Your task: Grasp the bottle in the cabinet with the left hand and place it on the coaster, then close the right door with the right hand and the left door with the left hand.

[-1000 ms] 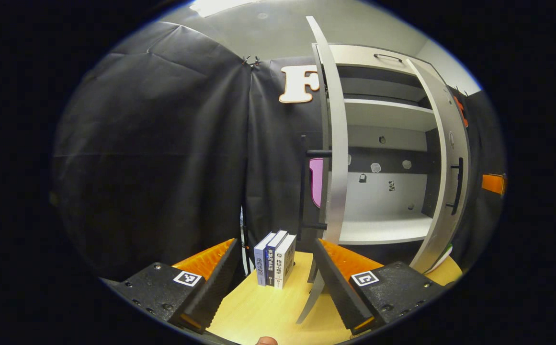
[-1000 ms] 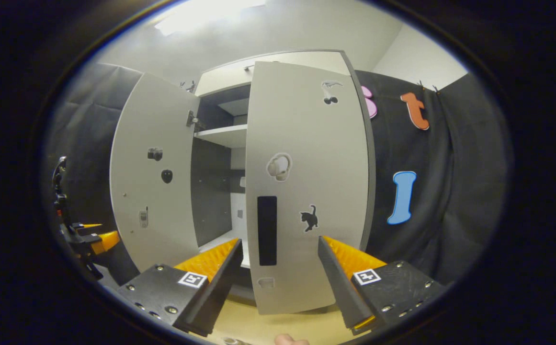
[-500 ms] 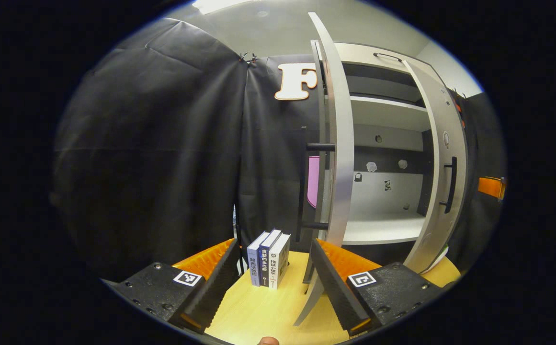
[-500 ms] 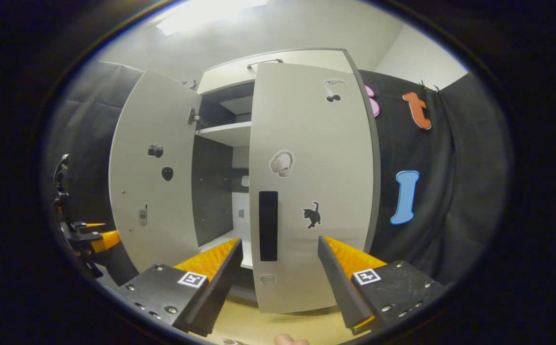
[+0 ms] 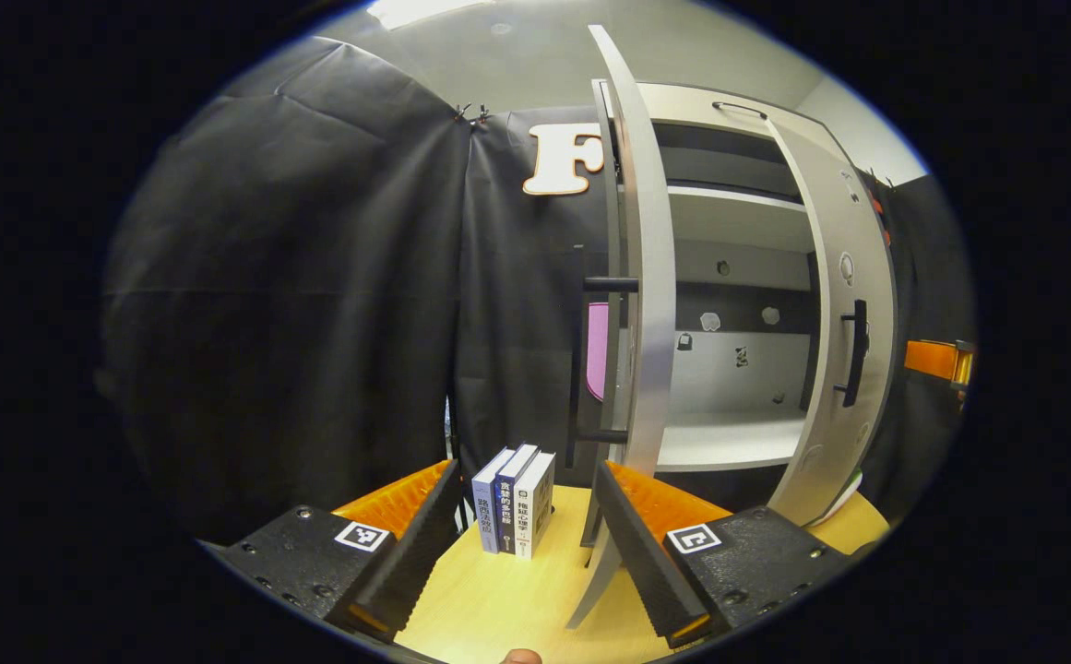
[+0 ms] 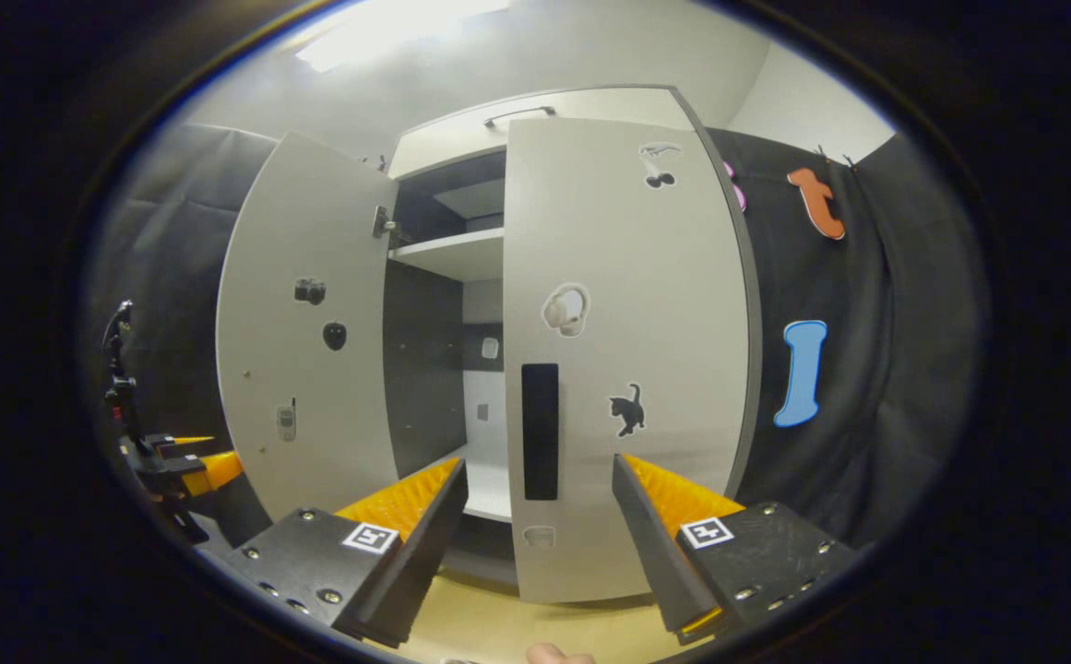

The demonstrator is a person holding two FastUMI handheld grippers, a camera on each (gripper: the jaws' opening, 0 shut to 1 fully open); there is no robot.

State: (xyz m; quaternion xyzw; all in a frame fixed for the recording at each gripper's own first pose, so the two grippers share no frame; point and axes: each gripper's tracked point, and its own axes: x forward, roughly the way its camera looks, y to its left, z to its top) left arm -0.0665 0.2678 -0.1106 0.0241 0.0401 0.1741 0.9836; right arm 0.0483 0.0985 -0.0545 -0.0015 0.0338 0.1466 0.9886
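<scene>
Both tools stand wide open and hold nothing. The left tool (image 5: 524,544) hovers above the pale wooden desk (image 5: 498,599), just before three upright books (image 5: 510,513) and the edge of the tall grey cabinet's open left door (image 5: 643,277). The right tool (image 6: 540,544) faces the partly swung grey right door (image 6: 627,350), its black bar handle (image 6: 540,431) between the fingers. I cannot see where the bottle or coaster is.
</scene>
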